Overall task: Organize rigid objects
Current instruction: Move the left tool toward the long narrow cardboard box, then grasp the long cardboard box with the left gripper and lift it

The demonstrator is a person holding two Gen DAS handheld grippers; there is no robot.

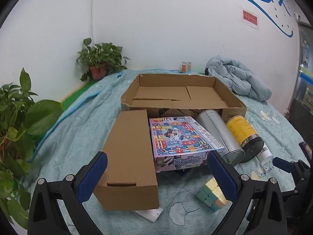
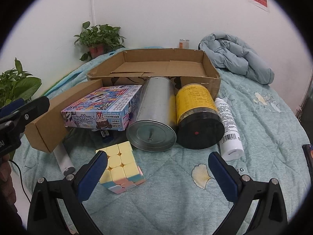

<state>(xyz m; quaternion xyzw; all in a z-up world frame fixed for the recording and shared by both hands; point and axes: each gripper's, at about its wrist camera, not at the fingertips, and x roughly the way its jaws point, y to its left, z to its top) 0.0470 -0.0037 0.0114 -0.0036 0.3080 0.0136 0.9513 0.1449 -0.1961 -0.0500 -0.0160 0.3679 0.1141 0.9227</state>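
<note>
An open, empty cardboard tray (image 1: 230, 96) (image 2: 212, 68) sits at the back of the quilt. In front of it lie a long brown carton (image 1: 129, 156) (image 2: 56, 105), a colourful game box (image 1: 182, 137) (image 2: 103, 105), a silver tin (image 1: 221, 135) (image 2: 156, 109), a yellow-labelled jar (image 1: 244, 135) (image 2: 197, 113) and a white bottle (image 2: 228, 125) (image 1: 264, 152). A pastel puzzle cube (image 1: 212, 194) (image 2: 121, 164) lies nearest. My left gripper (image 1: 156, 176) is open, its fingers astride the carton's near end and the cube. My right gripper (image 2: 157, 174) is open beside the cube, holding nothing.
Potted plants (image 1: 99, 60) (image 2: 17, 82) stand at the left edge and back corner. A light blue puffer jacket (image 1: 238, 78) (image 2: 236, 56) is heaped at the back right. A small orange jar (image 1: 185, 66) stands by the wall. A white cylinder (image 2: 64, 160) pokes from under the carton.
</note>
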